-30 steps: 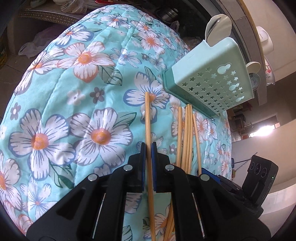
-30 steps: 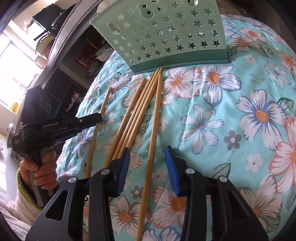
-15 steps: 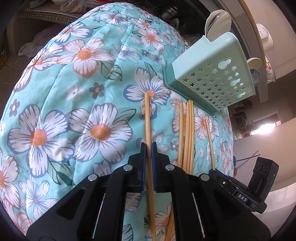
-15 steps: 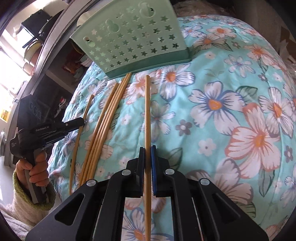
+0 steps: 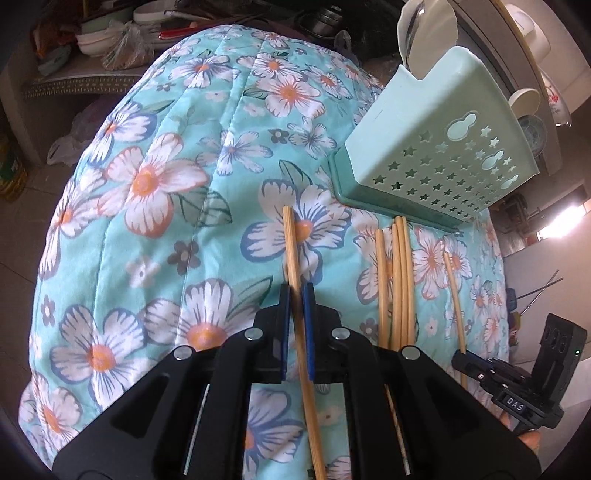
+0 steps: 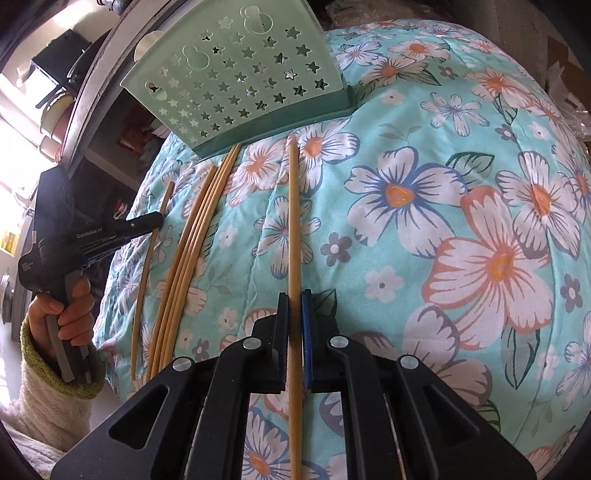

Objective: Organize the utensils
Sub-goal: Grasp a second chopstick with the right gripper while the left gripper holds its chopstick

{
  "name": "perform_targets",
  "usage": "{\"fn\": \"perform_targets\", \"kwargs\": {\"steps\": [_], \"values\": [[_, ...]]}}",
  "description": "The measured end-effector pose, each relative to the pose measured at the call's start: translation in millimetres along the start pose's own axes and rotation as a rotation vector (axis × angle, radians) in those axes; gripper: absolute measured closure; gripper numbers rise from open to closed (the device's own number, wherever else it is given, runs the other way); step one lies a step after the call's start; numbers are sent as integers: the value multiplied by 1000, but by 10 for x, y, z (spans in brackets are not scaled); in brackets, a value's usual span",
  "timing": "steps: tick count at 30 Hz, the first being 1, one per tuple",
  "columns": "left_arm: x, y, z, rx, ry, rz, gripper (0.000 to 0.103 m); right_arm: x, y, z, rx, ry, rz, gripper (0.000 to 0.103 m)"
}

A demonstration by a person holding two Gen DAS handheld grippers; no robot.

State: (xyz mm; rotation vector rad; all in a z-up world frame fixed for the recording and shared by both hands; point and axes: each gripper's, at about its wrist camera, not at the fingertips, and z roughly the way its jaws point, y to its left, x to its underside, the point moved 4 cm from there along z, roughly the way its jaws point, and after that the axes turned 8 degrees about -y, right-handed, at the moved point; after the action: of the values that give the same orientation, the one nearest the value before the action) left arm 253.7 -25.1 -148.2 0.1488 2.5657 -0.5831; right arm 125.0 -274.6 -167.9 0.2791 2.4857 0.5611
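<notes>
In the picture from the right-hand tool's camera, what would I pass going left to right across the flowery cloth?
Hand holding the other gripper → lone chopstick → bundle of chopsticks → chopstick clamped in the right gripper → bare floral cloth.

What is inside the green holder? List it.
Pale spoon handles stick up out of the green holder, one more at its far end. Through the star holes only dark and glints show; the spoon bowls are hidden. No chopsticks show inside.
</notes>
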Motion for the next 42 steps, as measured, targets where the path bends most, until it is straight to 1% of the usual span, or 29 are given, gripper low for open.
{"fn": "perform_targets", "kwargs": {"steps": [5,10,11,12,17,18,20,28,30,33,34,35,36,38,39,42], "values": [[-117,-83,136,-57,-8,67,96,-1,22,14,6,0,-8,96],[-172,-155,168,-80,-7,95,96,7,51,28,12,5,-17,96],[-175,-159,168,-79,-4,99,94,4,53,38,11,6,-16,96],[-172,-157,170,-76,2,101,90,1,52,46,9,6,-14,96],[-8,-162,120,-87,-6,140,90,-27,42,73,9,8,-15,96],[24,-172,115,-93,-9,151,93,-30,42,76,9,8,-15,96],[75,-172,74,-96,-11,163,96,-36,37,81,7,8,-14,96],[320,-189,-138,-57,18,113,98,-27,13,76,3,7,-13,96],[387,-191,-157,-47,39,111,98,-26,11,74,4,6,-13,96],[452,-227,-196,-55,52,131,98,-27,6,73,3,6,-15,96],[448,-238,-208,-56,52,138,97,-25,8,70,3,6,-14,96],[461,-253,-230,-52,52,141,94,-25,7,70,3,6,-14,96],[454,-265,-240,-47,52,140,87,-24,9,70,3,6,-14,95],[444,-284,-254,-52,44,151,77,-26,3,72,1,7,-12,95],[429,-297,-257,-57,38,164,75,-20,2,71,-1,7,-10,95],[344,-326,-195,-65,38,189,75,-13,-13,68,-8,7,-2,95]]}}
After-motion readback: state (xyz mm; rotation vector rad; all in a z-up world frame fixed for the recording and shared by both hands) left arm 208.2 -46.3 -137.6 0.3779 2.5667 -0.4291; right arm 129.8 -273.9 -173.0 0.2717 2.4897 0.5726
